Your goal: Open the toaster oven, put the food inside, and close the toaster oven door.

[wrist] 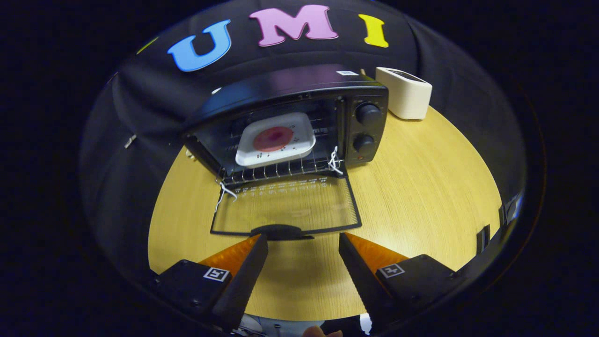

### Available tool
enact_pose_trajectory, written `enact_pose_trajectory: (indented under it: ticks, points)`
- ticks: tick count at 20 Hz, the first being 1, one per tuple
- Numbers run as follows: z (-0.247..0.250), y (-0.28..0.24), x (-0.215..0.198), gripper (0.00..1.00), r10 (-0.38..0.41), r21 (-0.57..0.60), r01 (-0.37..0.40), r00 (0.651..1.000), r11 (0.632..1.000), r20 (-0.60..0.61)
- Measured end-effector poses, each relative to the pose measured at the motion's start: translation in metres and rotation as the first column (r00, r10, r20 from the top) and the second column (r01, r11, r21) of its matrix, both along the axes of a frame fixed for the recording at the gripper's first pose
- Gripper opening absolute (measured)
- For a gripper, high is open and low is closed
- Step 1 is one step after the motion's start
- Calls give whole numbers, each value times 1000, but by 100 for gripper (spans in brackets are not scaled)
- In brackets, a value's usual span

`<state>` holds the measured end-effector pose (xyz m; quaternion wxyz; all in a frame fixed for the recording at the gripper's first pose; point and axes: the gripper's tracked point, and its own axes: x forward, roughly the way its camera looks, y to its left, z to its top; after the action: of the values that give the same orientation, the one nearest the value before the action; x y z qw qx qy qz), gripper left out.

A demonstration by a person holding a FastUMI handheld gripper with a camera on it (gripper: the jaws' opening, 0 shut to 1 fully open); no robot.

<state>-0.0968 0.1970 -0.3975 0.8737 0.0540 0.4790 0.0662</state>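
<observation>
The toaster oven (299,126) stands at the far side of the wooden table (421,196), a black box with two round knobs (368,113) stacked on its right panel. Its glass door (285,208) is swung fully down and lies flat on the table toward the near side, the dark handle (279,231) at its near edge. Inside, on the wire rack (276,169), sits a white square tray (276,139) carrying a round pinkish-red piece of food (273,138). White ties (334,160) hang at both door hinges. A cream-coloured appliance (406,92) stands just right of the oven, further back. The gripper (303,243) hovers near the door handle with its fingers spread wide and nothing between them; the left fingertip (252,255) lies just beside the handle, and the oven and its tray lie well beyond both fingers.
</observation>
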Motion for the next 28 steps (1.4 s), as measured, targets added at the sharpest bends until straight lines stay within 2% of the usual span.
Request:
enact_pose_trajectory:
  ticks: [4, 16, 21, 28]
  points:
    - [-20, 15, -14, 99, 61, -34, -63, 997, 997, -54]
    - [-79, 35, -13, 99, 20, -77, -35, 983, 996, -183]
    - [-89, 36, 10, 100, -26, -135, 5, 987, 991, -157]
    - [-87, 35, 10, 99, -6, -149, -18, 987, 989, -160]
